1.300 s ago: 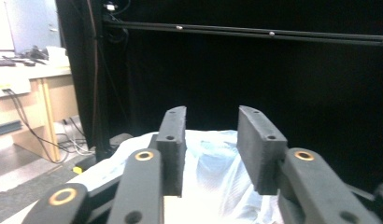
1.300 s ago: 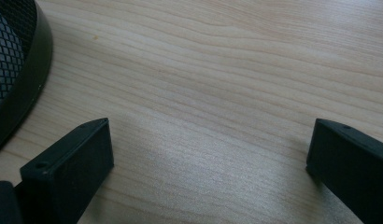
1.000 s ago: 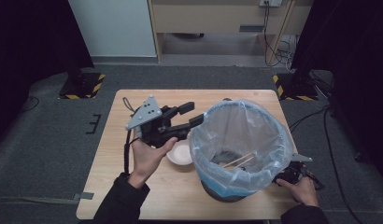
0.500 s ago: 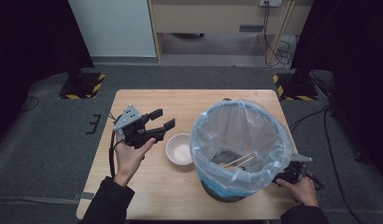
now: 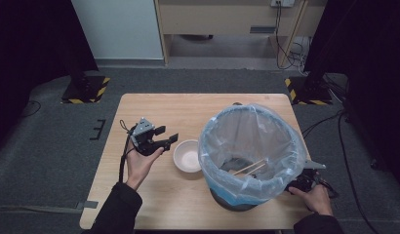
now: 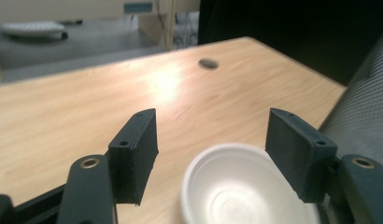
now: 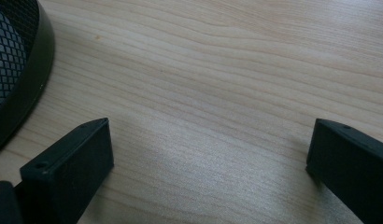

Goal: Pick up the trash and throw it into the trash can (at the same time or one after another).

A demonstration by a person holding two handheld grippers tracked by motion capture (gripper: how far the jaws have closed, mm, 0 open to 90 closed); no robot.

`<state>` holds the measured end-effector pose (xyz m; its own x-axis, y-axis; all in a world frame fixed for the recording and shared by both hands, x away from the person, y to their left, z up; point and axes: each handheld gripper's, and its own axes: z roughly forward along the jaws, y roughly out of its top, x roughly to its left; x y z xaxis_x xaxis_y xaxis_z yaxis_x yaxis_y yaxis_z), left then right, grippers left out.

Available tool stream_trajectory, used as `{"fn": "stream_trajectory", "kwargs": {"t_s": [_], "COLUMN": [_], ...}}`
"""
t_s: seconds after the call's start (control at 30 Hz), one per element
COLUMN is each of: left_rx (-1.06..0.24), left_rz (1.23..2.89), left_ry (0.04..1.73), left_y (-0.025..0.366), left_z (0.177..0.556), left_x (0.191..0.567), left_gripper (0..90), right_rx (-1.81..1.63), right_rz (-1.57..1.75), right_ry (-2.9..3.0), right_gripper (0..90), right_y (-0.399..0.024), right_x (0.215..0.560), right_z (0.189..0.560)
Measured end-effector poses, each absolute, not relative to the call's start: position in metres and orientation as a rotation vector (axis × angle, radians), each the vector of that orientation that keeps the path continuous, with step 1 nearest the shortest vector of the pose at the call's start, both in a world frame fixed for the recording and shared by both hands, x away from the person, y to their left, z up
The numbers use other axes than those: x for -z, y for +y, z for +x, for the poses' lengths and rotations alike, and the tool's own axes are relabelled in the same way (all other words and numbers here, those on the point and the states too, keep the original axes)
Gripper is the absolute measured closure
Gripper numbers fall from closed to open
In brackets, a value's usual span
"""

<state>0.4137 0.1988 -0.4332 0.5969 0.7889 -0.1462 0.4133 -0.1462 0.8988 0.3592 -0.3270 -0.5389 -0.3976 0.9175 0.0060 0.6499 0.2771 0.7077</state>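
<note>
Bowl [image 5: 187, 156], white and empty, sits on the tabletop [image 5: 198, 109] between the left tool [image 5: 165, 136] and the lined bin [image 5: 251, 151]. Left tool's jaws have just been opening, spread, nothing pinched, bowl just ahead; right tool [image 7: 208, 163] gapes behind the bin.

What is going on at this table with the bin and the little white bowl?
A person works at a wooden table with a hand-held gripper in each hand. The left hand-held gripper, jaws just opened and empty, is aimed at the white bowl, not touching it. The bowl sits beside a bag-lined trash bin that has chopsticks inside. The right hand-held gripper rests open on the table by the bin's base.
</note>
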Motion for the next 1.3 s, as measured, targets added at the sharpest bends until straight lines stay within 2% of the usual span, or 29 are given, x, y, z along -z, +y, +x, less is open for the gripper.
{"fn": "stream_trajectory", "kwargs": {"t_s": [0.23, 0.63, 0.97, 1.17, 1.3], "left_rx": [-0.419, -0.385, -0.350, -0.333, -0.295], "left_rz": [1.846, 2.050, 2.168, 2.167, 2.123], "left_ry": [1.038, 1.013, 1.033, 1.091, 1.123], "left_y": [0.199, 0.176, 0.168, 0.172, 0.176], "left_z": [0.419, 0.422, 0.423, 0.422, 0.422], "left_x": [0.460, 0.493, 0.503, 0.501, 0.499], "left_gripper": [33.8, 34.0, 49.0, 64.7, 69.8], "right_rx": [-0.896, -0.897, -0.897, -0.897, -0.897], "right_rz": [1.412, 1.407, 1.408, 1.407, 1.407], "right_ry": [2.149, 2.153, 2.153, 2.153, 2.153], "right_gripper": [0.7, 0.7, 0.7, 0.7, 0.7], "right_y": [-0.327, -0.327, -0.327, -0.327, -0.327], "right_x": [0.539, 0.539, 0.539, 0.539, 0.539], "right_z": [0.359, 0.359, 0.359, 0.359, 0.359]}}
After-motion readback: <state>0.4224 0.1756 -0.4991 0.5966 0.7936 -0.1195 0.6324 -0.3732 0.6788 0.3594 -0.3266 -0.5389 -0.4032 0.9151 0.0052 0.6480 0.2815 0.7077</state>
